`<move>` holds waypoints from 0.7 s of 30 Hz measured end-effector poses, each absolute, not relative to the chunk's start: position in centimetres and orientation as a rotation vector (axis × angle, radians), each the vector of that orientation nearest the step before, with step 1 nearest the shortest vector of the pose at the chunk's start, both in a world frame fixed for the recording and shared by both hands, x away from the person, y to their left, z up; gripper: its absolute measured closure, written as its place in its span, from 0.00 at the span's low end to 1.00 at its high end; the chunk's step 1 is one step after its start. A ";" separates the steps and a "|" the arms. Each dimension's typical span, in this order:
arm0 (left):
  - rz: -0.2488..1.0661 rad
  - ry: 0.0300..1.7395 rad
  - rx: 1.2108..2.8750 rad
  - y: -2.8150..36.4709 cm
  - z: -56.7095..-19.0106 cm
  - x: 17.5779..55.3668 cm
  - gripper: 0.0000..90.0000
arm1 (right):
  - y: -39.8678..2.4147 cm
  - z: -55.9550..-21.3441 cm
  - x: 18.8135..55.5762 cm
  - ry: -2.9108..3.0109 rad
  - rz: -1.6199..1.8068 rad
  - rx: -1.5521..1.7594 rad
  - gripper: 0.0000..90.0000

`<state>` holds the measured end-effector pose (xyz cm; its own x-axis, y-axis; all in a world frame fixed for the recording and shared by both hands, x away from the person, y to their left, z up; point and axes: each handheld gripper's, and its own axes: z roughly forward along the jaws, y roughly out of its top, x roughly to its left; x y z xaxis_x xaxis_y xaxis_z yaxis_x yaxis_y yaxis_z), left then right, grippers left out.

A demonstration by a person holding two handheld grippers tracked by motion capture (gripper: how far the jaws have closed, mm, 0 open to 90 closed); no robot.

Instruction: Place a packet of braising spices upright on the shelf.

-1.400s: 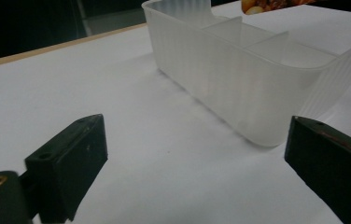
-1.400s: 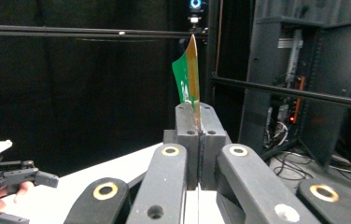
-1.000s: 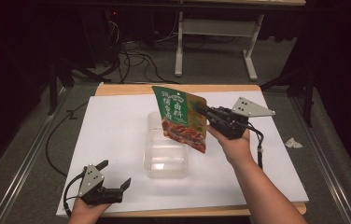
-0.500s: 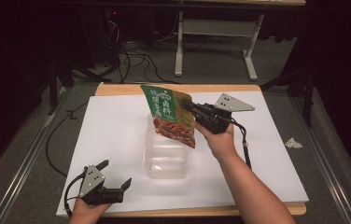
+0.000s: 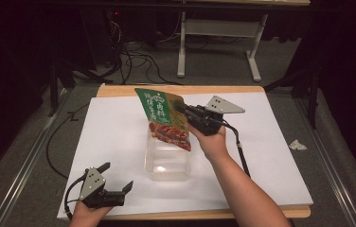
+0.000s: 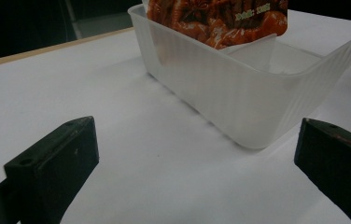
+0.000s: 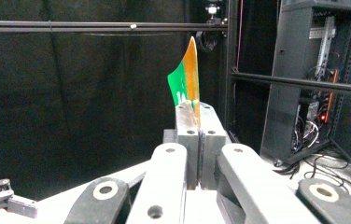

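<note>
A green and orange snack pouch [image 5: 163, 118] hangs tilted over the clear plastic tub [image 5: 166, 161] in the middle of the white table; its lower edge dips into the tub's far end. My right gripper [image 5: 182, 108] is shut on the pouch's upper right edge, and the pouch [image 7: 186, 81] sticks up edge-on between its pressed jaws. Near the front left edge, my left gripper [image 5: 119, 182] rests open on the table with nothing in it. Its jaws frame the tub [image 6: 239, 88], with the pouch's orange bottom [image 6: 215, 18] showing above the rim.
White paper covers the wooden table [image 5: 280, 151]. A crumpled scrap [image 5: 297, 145] lies on the floor to the right. Cables and a table frame [image 5: 214, 42] stand behind the far edge.
My right gripper has carried the pouch leftward and down, from right of the tub to over it, so its bottom now enters the tub. The left gripper has stayed put.
</note>
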<state>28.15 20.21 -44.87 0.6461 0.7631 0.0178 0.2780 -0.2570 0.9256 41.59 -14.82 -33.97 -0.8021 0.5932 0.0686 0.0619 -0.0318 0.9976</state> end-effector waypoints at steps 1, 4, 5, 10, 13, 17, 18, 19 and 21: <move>0.581 0.831 1.826 20.2 -44.9 28.2 0.00 | -14.7 -34.1 41.7 1.871 1.891 0.694 1.00; 0.578 0.827 1.827 20.1 -44.9 28.1 0.00 | -14.4 -34.0 41.5 1.863 1.906 0.695 1.00; 0.578 0.827 1.827 20.1 -44.9 28.1 0.00 | -14.4 -34.0 41.5 1.863 1.906 0.695 1.00; 0.570 0.822 1.836 20.0 -45.0 28.2 0.00 | -14.4 -34.4 41.8 1.845 1.934 0.740 1.00; 0.572 0.818 1.842 19.9 -44.9 28.2 0.00 | -14.4 -34.7 42.0 1.846 1.935 0.754 1.00; 0.574 0.820 1.834 20.0 -45.0 28.2 0.00 | -14.5 -35.3 42.3 1.852 1.920 0.781 1.00; 0.573 0.820 1.834 20.0 -45.0 28.2 0.00 | -14.6 -35.5 42.4 1.855 1.915 0.787 1.00; 0.573 0.820 1.834 20.0 -45.0 28.2 0.00 | -14.6 -35.6 42.5 1.857 1.913 0.787 1.00; 0.571 0.818 1.835 20.0 -45.0 28.2 0.00 | -14.6 -35.7 42.5 1.860 1.906 0.788 1.00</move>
